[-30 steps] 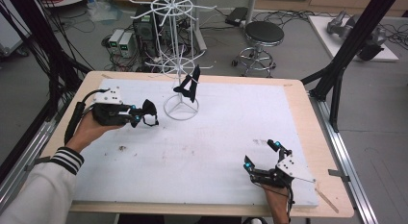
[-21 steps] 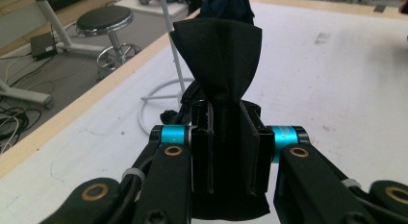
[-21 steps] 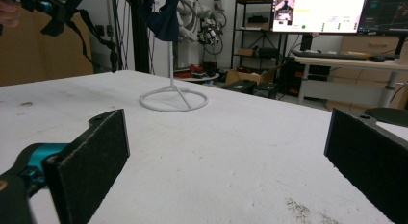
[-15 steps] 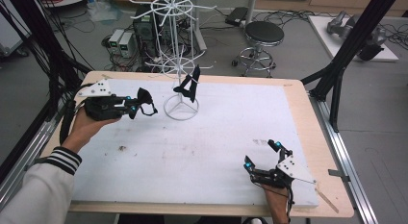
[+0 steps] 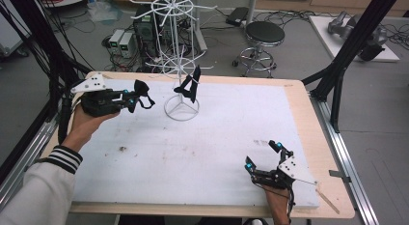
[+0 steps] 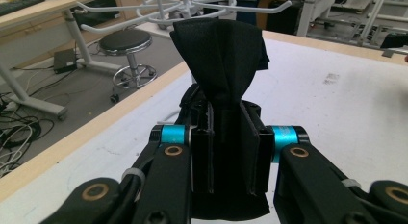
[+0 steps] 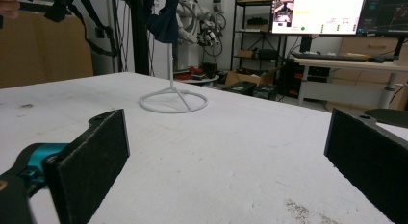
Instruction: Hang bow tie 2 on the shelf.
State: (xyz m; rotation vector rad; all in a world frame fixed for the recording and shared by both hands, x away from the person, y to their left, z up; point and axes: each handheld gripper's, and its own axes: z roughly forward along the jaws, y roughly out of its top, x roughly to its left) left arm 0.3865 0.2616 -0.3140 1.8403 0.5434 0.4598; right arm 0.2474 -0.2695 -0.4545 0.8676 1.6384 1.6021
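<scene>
A white wire rack (image 5: 182, 65) stands on a ring base at the back middle of the white table (image 5: 202, 152). A dark cloth item (image 5: 190, 86) hangs from one of its lower hooks, also seen in the right gripper view (image 7: 163, 17). My left gripper (image 5: 137, 97) is held above the table's back left, shut on a second black cloth item (image 6: 226, 65) that sticks up between its jaws, left of the rack. My right gripper (image 5: 264, 158) rests near the front right edge, open, with nothing between its pads (image 7: 96, 156).
The rack's ring base (image 7: 173, 101) sits on the table ahead of the right gripper. Behind the table are a stool (image 5: 262, 34), cables and equipment on the floor. Black frame posts (image 5: 347, 46) stand at both sides.
My left gripper has lifted and moved back and right toward the rack with the black cloth item in it. The right gripper has stayed still.
</scene>
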